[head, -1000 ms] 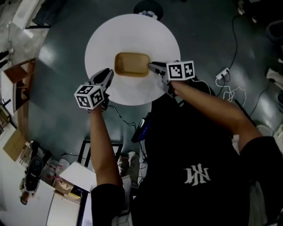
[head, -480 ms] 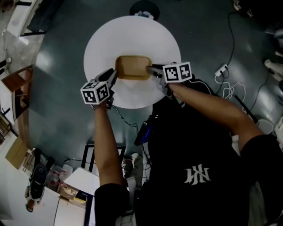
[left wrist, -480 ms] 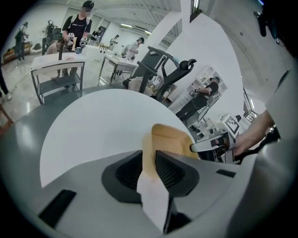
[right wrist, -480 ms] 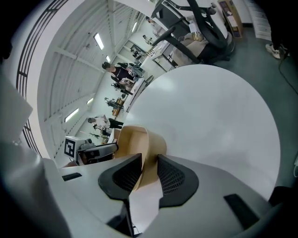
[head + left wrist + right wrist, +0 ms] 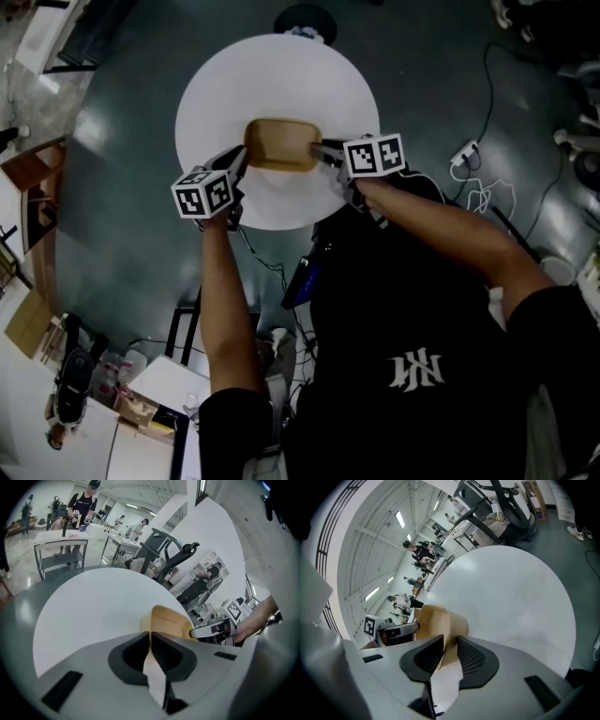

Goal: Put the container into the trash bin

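Dim, murky head view; bright fisheye-warped gripper views under ceiling strip lights [image 5: 399,520], black vignetted corners.

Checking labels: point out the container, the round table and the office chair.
tan container [image 5: 279,142]: head view, its inner floor.
round white table [image 5: 281,80]: head view, bare top on the far side.
black office chair [image 5: 155,550]: left gripper view, backrest.

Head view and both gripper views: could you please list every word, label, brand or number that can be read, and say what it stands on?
No word or number can be read in any view.
White emblem on the person's black shirt: interlocked letter-like strokes, not legible.
Left marker cube and right marker cube: black-and-white square patterns only, no text.
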Demonstrator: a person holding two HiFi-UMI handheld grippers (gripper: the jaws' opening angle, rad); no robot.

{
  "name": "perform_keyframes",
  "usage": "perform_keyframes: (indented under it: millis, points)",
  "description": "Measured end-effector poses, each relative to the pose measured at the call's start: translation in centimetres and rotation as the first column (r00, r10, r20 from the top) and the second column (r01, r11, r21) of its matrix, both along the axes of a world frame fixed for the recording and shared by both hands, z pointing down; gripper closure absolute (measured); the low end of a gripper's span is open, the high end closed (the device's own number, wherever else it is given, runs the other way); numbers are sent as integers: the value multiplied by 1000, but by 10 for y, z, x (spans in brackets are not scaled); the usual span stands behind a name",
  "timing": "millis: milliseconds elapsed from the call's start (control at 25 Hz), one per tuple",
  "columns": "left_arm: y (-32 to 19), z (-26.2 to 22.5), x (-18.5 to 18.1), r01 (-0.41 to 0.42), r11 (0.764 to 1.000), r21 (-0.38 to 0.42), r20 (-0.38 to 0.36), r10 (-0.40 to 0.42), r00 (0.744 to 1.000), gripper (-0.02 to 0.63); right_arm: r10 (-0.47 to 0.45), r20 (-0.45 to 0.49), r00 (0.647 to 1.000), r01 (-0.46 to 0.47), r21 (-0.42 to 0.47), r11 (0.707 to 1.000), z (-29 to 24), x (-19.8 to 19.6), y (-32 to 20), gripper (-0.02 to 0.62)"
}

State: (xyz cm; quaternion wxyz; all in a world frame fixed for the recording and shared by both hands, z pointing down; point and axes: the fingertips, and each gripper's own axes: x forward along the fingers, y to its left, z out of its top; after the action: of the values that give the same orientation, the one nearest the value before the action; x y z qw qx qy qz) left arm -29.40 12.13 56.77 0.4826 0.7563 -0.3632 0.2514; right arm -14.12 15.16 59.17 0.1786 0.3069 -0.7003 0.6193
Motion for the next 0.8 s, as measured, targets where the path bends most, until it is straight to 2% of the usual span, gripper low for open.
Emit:
perform_keyframes:
  millis: [200,400,640,800]
  points:
    - [2,-11,1,16,1000,8,-9,-16,1000,586,14,12,1000,-14,20,1000,-5,3,-8,497]
    - [4,-30,14,-14,999,30,5,14,1000,588,39,24,999,-40,67,997,-21,16,-17,514]
    - [-9,-68,39,-23,995,101,-4,23,1000,588,79,57,995,-88,170,982,-56,40,-32,515]
    - [-20,-106,73,-20,987,159,-26,24,999,588,84,79,993,-104,289,952,-96,74,-44,515]
